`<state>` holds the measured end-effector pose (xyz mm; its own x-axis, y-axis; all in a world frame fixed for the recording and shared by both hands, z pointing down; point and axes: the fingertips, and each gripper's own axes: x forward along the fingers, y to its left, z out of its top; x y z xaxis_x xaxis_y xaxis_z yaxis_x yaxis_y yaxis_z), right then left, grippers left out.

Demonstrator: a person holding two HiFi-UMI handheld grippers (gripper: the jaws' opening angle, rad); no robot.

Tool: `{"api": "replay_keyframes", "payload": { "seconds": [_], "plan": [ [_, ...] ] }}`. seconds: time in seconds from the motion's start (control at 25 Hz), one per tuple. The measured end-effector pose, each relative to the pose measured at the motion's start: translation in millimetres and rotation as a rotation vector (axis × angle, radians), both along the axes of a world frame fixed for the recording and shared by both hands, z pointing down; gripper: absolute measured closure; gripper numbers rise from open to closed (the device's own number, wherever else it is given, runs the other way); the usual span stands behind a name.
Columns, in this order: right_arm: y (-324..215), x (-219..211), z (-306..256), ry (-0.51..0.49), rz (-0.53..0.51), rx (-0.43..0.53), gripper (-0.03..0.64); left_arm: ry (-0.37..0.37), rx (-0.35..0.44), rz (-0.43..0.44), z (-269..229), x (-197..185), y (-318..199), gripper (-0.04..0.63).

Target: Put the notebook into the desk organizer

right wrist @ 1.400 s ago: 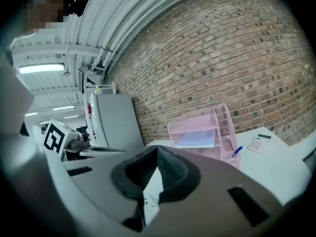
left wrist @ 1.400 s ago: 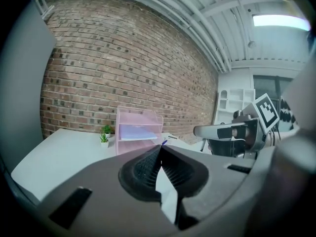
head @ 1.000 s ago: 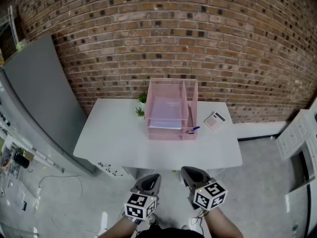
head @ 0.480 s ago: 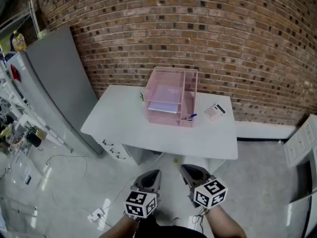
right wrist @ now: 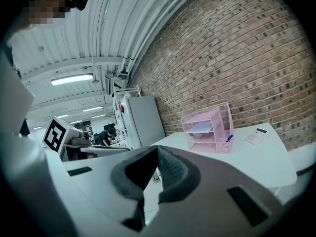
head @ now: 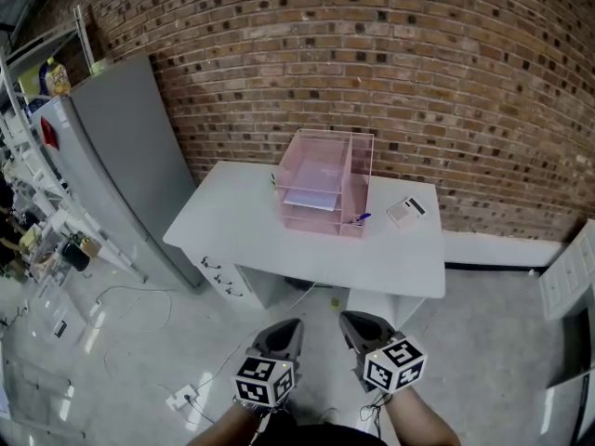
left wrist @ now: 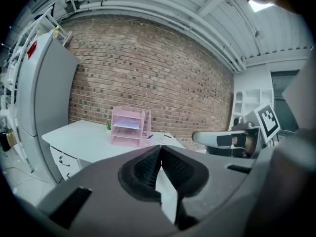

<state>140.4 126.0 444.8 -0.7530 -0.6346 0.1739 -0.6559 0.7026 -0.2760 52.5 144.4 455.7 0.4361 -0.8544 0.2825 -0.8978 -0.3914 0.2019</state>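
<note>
Left gripper (head: 283,335) and right gripper (head: 354,329) hung shut and empty, the pink mesh organizer (head: 361,191) far ahead; we judged its pale notebook (head: 310,198) filed, nothing pending.

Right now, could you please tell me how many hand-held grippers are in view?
2. The left hand-held gripper is at the bottom of the head view, just left of centre; the right hand-held gripper is beside it. None appears hidden.

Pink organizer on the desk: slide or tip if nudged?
Likely light: the organizer looks like thin mesh, so a low push probably slides it on the smooth desk. It's fairly tall, so a high nudge might tip it.
</note>
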Motion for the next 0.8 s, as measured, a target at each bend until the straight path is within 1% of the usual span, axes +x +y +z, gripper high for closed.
{"api": "replay_keyframes", "payload": {
  "seconds": [0.16, 0.8],
  "plan": [
    [3.4, 0.7, 0.3, -0.001, -0.001, 0.000, 0.614, 0.016, -0.003, -0.010, 0.2, -0.5, 3.2, 0.589],
    [5.2, 2.2, -1.4, 0.005, 0.003, 0.000, 0.614, 0.027, 0.009, -0.004, -2.8, 3.1, 4.7, 0.589]
  ]
}}
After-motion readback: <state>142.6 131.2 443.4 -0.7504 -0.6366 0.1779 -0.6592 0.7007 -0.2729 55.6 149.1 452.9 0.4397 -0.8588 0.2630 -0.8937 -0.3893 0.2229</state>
